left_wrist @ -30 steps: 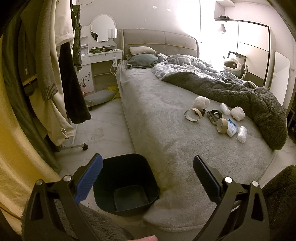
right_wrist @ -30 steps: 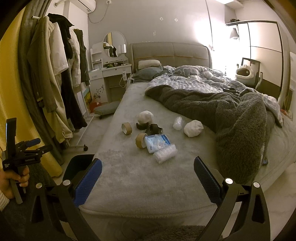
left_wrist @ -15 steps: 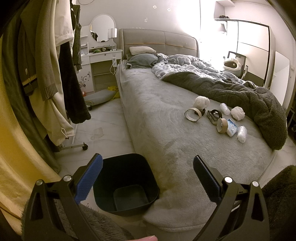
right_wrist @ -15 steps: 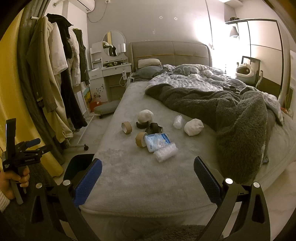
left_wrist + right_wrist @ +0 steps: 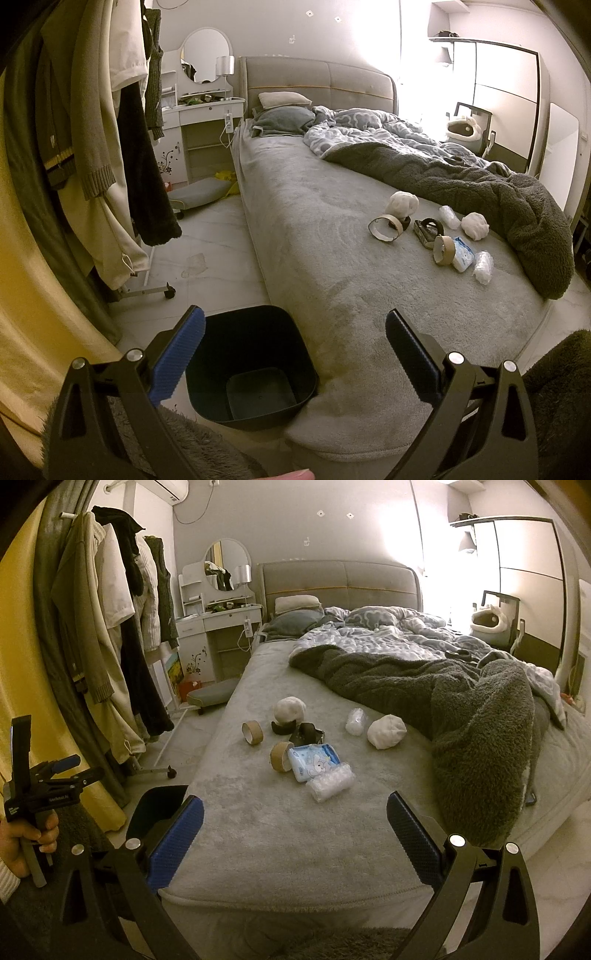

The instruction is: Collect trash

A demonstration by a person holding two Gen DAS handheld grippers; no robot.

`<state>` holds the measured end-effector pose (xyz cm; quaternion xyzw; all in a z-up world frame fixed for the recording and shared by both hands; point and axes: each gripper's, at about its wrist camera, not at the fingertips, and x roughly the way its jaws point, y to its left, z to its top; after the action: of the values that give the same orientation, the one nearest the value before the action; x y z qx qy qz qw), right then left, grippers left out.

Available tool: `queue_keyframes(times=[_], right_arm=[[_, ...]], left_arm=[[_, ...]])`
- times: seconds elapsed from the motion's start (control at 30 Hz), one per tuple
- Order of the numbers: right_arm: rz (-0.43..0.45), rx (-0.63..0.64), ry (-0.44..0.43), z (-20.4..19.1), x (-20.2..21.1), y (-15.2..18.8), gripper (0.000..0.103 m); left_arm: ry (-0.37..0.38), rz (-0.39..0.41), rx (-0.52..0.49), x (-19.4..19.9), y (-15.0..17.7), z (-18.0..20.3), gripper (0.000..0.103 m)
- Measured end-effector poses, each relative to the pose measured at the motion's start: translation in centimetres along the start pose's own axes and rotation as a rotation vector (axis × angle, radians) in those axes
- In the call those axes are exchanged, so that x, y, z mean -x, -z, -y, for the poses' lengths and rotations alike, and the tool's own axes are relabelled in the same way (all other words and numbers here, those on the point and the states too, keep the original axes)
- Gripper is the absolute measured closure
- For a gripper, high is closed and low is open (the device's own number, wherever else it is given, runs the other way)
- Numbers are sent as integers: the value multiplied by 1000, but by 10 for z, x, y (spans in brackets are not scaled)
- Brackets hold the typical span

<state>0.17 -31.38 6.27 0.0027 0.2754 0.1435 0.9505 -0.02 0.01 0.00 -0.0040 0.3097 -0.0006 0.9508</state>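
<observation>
Trash (image 5: 314,753) sits scattered mid-bed (image 5: 258,830), bin (image 5: 251,365) on the floor by the corner. I've got both grippers, left (image 5: 295,354) and right (image 5: 295,834), spread wide, holding nothing.

The left black gripper with blue pads (image 5: 295,354) is held with its two fingers wide apart. The right black gripper with blue pads (image 5: 295,834) is spread wide too. A hand (image 5: 22,842) grips the left handle.
</observation>
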Motion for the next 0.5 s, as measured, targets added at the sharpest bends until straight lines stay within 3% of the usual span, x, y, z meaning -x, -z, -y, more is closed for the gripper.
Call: queue_keyframes(times=[0.5], right_arm=[[-4,0,0,-1,0,1,3]], left_arm=[[0,-1,1,0,0,0,3]])
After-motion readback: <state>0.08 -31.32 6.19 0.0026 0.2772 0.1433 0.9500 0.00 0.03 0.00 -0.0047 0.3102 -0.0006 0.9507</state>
